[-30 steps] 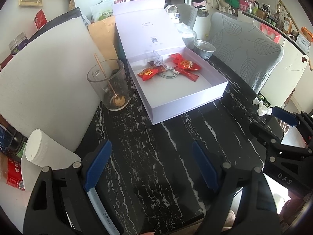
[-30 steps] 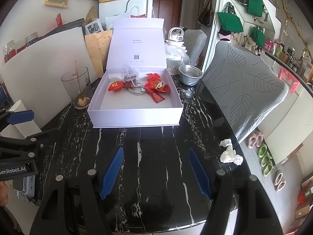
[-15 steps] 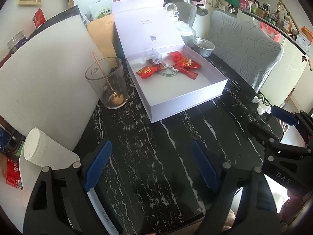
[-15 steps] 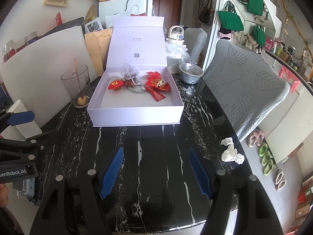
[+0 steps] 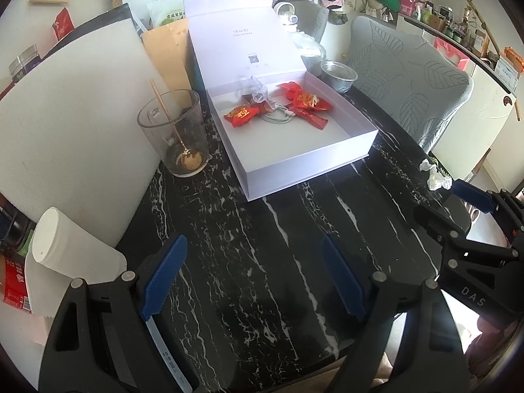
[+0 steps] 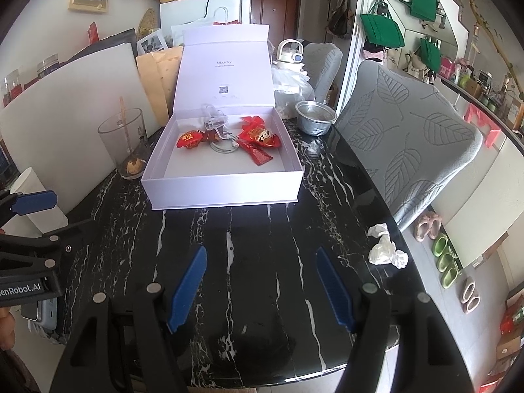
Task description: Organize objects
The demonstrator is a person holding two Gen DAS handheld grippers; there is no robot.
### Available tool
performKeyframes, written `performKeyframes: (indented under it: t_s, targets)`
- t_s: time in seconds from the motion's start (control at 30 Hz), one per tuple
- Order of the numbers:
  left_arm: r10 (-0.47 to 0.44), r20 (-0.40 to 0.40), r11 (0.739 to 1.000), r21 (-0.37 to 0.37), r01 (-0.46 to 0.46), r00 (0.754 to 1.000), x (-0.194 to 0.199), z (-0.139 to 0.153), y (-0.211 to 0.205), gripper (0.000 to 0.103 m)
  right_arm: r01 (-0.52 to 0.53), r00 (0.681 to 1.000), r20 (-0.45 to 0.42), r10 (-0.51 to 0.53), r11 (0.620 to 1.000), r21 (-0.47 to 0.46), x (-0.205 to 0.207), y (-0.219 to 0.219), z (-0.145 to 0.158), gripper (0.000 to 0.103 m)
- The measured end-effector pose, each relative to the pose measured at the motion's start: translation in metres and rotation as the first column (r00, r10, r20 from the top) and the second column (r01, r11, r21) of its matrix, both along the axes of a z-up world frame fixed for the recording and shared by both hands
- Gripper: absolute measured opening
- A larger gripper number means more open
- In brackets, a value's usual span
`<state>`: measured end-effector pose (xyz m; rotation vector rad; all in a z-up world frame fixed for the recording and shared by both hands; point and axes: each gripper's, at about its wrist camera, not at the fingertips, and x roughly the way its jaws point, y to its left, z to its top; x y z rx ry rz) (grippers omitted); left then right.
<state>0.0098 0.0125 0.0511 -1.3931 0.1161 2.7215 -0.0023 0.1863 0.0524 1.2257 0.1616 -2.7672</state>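
While nothing has shifted over the last second, both the left gripper [image 5: 252,271] and right gripper [image 6: 260,283] hover open and empty before the white box [image 6: 226,190], its sorting seemingly finished.

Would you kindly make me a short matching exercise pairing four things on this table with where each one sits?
Things:
1. red snack packets
2. spoon
3. crumpled tissue
4. metal bowl

Places:
A. standing in the glass cup
B. loose on the marble table, near the grey chair
C. inside the open white box
D. on the table just right of the box

Pairs: 1-C, 2-A, 3-B, 4-D
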Motion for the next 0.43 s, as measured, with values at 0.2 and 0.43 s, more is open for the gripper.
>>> performKeyframes:
  t_s: [0.2, 0.43]
  targets:
    - [0.01, 0.02, 1.0, 0.001, -0.01, 1.0, -0.002, -0.006, 0.001, 0.084, 0.017, 1.0, 0.006, -0.017, 1.0, -0.012, 0.003, 0.007, -0.002, 0.071]
    - [0.037, 0.031, 0.999, -0.024, -0.036, 0.999, -0.003, -0.014, 0.004, 0.084, 0.043, 0.999, 0.021, -0.043, 0.999, -0.016, 0.003, 0.016, -0.009, 0.071]
